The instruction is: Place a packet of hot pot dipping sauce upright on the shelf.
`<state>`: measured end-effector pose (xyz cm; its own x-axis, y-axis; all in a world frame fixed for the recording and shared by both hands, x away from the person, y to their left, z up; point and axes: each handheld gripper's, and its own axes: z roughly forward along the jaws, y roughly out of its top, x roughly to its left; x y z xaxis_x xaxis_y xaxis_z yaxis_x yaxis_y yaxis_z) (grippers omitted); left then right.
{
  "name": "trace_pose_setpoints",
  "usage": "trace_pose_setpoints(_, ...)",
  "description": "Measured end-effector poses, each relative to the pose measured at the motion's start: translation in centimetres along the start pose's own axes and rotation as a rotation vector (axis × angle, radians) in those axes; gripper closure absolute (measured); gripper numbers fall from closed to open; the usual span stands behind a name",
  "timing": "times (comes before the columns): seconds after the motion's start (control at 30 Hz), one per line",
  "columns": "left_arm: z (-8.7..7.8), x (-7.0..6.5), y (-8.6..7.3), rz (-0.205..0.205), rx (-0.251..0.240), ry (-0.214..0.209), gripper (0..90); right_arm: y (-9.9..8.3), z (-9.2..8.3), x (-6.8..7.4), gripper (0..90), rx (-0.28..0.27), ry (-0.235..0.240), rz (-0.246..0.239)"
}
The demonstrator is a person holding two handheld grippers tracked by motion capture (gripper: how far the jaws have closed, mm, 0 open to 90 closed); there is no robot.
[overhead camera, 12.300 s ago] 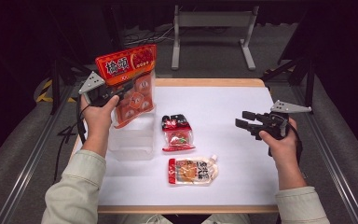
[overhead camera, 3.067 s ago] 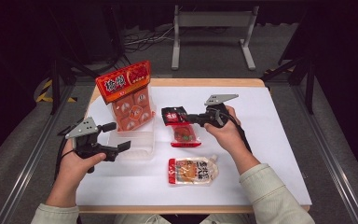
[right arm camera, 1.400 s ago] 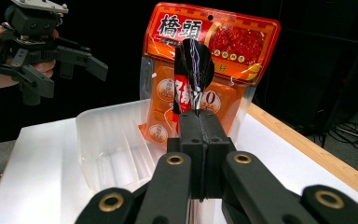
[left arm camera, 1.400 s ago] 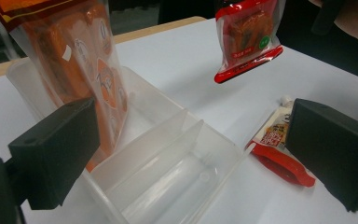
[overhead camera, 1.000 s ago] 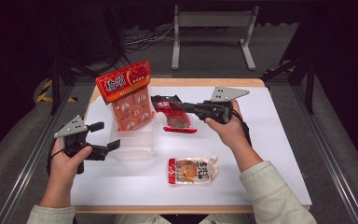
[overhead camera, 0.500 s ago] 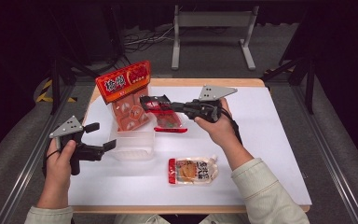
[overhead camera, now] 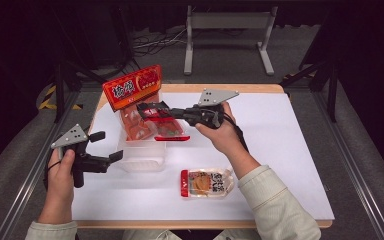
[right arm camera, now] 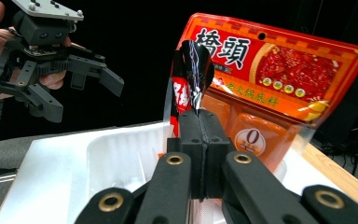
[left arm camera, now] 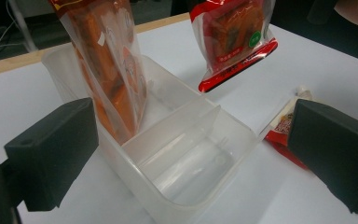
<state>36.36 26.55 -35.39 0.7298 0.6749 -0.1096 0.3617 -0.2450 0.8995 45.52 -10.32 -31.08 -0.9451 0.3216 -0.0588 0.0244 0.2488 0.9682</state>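
My table [overhead camera: 290, 150] has a white top with a wood edge. Sitting right on it: a clear plastic bin [overhead camera: 141, 159] and, near me, one flat snack packet [overhead camera: 207, 183].

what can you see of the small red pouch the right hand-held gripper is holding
The small red pouch is glossy plastic film with a clear window showing brownish contents and a green round sticker. The right hand-held gripper pinches its crumpled top edge shut, so it hangs in the air over the clear container, beside the large orange packet standing in it.
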Motion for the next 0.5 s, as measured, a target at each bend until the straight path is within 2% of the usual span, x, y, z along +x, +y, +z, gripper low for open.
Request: trace_pose_setpoints(0.5,-0.1,0.1,0.1,-0.004,0.014,-0.005,2.9,0.5,2.6,0.9,90.0,-0.003,0.018,-0.011)
